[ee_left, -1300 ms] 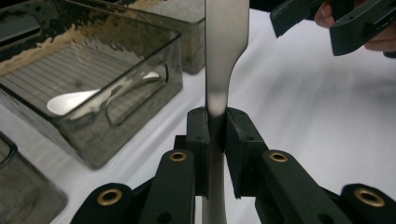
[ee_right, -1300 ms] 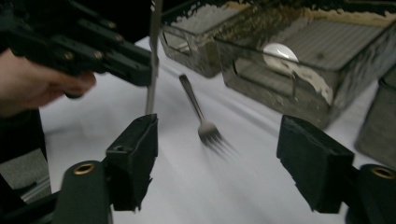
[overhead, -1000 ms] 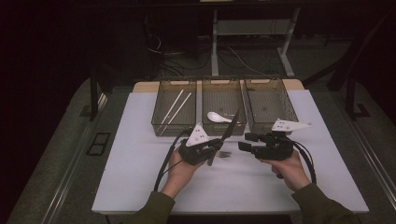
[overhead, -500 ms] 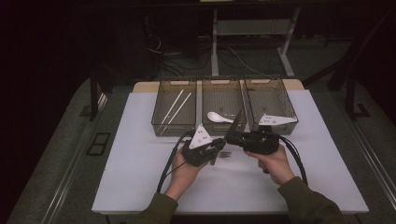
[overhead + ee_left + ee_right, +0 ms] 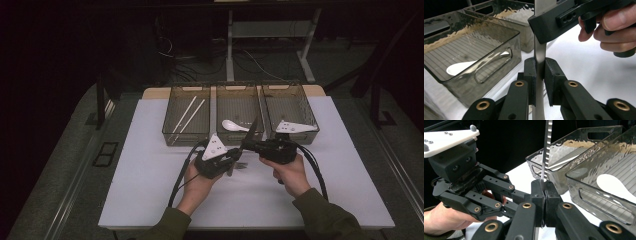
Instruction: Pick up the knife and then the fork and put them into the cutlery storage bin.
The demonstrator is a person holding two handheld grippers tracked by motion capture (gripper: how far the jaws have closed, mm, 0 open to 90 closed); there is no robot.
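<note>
The right gripper (image 5: 250, 145) has been brought left; a flat metal knife (image 5: 539, 53), ends hidden, is clamped by both sets of fingers, the left gripper (image 5: 234, 159) included.

The high view looks forward and down from above the person's side, taking in the whole white counter (image 5: 150, 165) and the three clear bins (image 5: 239, 107) along its far edge. The left gripper view sits low and very close, looking along its own jaws at the knife (image 5: 539, 50) with the bin holding the white spoon (image 5: 461, 67) behind it. The right gripper view is just as close and low, facing the left gripper (image 5: 506, 190). All three views share the knife and the spoon's bin.
</note>
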